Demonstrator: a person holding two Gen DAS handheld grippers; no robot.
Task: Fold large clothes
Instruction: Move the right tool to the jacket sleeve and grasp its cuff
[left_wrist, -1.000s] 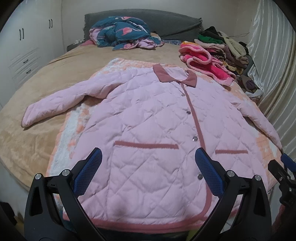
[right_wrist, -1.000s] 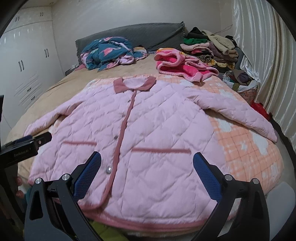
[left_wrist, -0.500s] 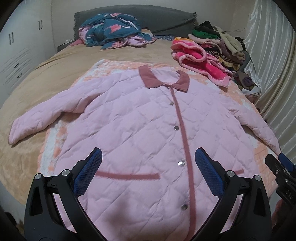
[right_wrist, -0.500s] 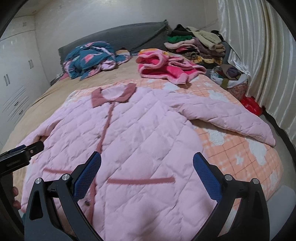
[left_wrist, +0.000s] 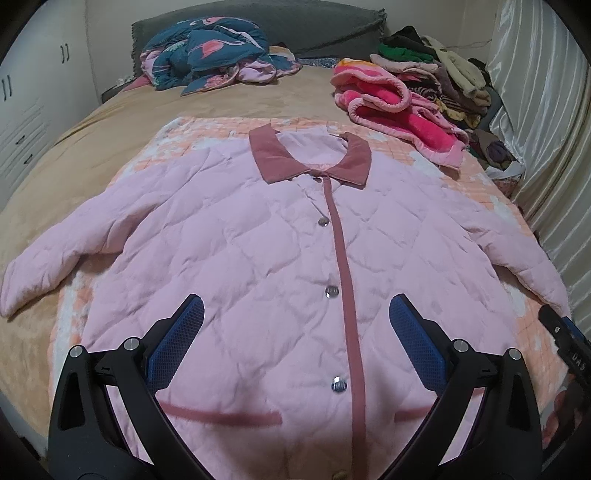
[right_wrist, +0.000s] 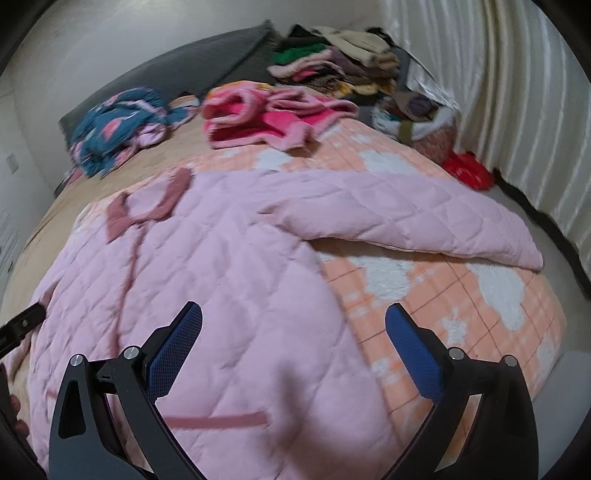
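From the left wrist view, my left gripper (left_wrist: 295, 332) is wide open and holds nothing, above the front of the pink jacket (left_wrist: 258, 240). The jacket lies flat and buttoned on an orange blanket (left_wrist: 207, 129) on the bed (left_wrist: 74, 155). I think the thick quilting can slip from the pads if I pinch only one layer.

From the right wrist view, my right gripper (right_wrist: 293, 339) is also wide open and empty, over the jacket's edge. The picture is blurred. The sleeve (right_wrist: 424, 221) reaches near the bed edge, so it may slide off. Piles of clothes (right_wrist: 332, 62) and a curtain (right_wrist: 498, 92) are behind.
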